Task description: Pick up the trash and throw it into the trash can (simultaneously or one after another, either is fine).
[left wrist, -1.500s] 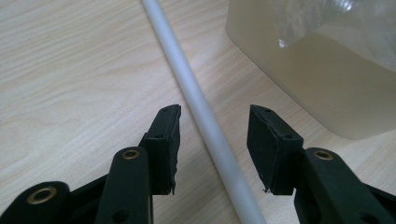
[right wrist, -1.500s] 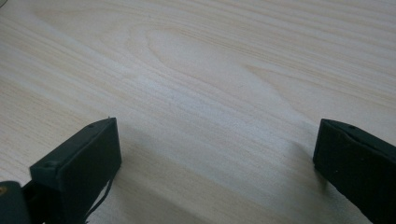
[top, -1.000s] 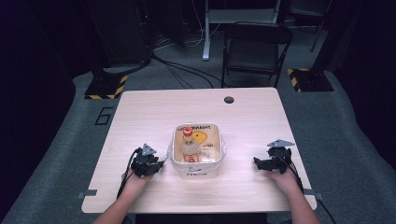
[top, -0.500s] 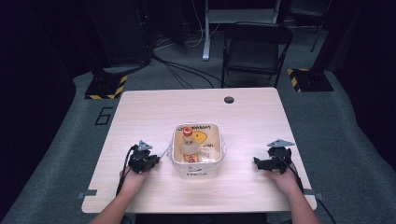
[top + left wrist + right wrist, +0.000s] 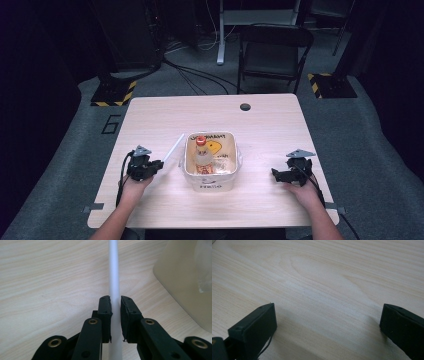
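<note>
Light wood table [image 5: 270,125], dark round hole [image 5: 245,106] near far edge. White tub [image 5: 210,181] sits on it, centre, toward the near side. White stick [image 5: 173,148] just left of tub, angled; can't tell if it touches the tabletop.

both forearms come in over the tabletop's near edge. the left gripper [image 5: 159,164] sits toward the near left corner, aimed away and inward, its jaws pinched tight on a thin white tube [image 5: 114,280]. the right gripper [image 5: 274,173] rests near the right edge, pointing inward, jaws spread wide.
</note>
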Available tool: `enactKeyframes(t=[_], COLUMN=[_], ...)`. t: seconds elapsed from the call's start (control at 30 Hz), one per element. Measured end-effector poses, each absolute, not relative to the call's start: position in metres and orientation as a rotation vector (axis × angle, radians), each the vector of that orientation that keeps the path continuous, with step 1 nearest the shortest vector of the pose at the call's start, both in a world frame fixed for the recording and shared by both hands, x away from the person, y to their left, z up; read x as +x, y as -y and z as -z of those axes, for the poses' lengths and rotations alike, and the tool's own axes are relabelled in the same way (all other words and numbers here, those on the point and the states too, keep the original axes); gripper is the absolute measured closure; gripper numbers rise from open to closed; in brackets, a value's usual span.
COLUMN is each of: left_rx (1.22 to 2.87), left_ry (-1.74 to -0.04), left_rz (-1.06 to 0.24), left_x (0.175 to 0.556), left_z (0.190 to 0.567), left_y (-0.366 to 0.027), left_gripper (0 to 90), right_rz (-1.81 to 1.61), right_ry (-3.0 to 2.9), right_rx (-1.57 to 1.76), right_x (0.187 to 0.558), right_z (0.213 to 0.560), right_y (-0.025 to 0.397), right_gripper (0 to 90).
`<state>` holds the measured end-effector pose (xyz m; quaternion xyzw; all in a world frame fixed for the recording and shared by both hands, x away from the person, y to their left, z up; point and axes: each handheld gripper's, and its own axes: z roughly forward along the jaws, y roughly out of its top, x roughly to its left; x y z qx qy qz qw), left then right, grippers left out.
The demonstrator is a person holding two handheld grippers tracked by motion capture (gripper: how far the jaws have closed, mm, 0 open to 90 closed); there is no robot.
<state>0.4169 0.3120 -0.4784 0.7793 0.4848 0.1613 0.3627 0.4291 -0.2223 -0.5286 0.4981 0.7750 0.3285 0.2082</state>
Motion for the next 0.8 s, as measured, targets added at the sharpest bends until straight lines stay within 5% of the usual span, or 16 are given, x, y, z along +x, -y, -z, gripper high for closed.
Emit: enactKeyframes(t=[0.8], left_rx=[2.047], left_ry=[-1.084], left_rz=[-0.439], left_x=[0.395], left_z=[0.409], left_y=[-0.319], left_gripper=[78.9], right_rz=[-0.914], right_ry=[-2.157], right_rx=[1.386], right_x=[0.429], right_z=[0.529], right_y=[0.222], right_gripper=[0.1])
